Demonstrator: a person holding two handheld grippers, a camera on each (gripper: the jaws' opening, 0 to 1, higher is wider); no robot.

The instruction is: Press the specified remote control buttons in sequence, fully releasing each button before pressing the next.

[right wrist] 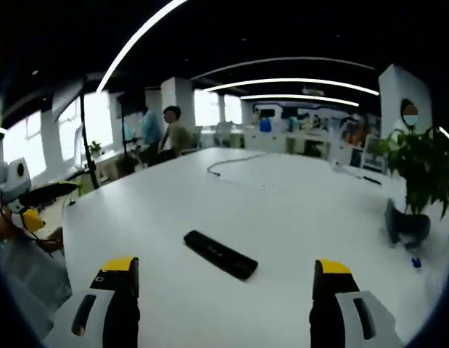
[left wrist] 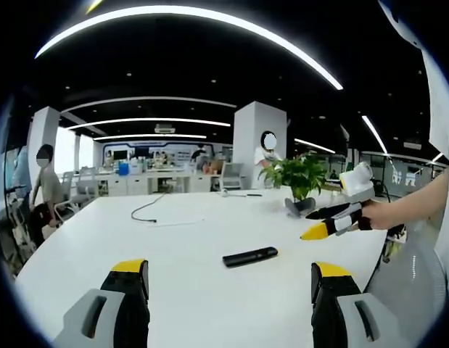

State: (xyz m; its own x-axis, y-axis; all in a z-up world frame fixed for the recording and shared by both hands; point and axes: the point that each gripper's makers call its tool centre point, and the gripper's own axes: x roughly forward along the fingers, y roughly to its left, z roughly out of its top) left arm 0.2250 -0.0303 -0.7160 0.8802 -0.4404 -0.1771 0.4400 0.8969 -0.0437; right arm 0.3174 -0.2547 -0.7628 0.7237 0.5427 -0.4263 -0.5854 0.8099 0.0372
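Left gripper view: a large white table [left wrist: 173, 246] with a smooth, matte top and a rounded edge carries a slim black remote control [left wrist: 250, 257], a flat elongated bar lying on the table ahead of the left gripper [left wrist: 229, 279] and slightly toward its right jaw. The gripper's two black jaws with yellow tips stand wide apart, holding nothing. Beyond the remote, a leafy green potted plant [left wrist: 300, 177] stands in a dark pot near the far right edge of the table, and a thin dark cable [left wrist: 148, 210] curves across the table top farther back. The right gripper [left wrist: 318, 230] enters from the right, held in a person's hand [left wrist: 380, 215]; its yellow-tipped jaws appear close together above the table, apart from the remote. Right gripper view: the same remote control [right wrist: 220, 254] lies diagonally on the table [right wrist: 282, 210], between and just ahead of the right gripper's [right wrist: 225, 279] own jaws, which appear set wide apart and clear of it. The potted plant [right wrist: 416, 170] stands at the right, its dark pot holding the green foliage. The two views disagree on the right gripper's opening.
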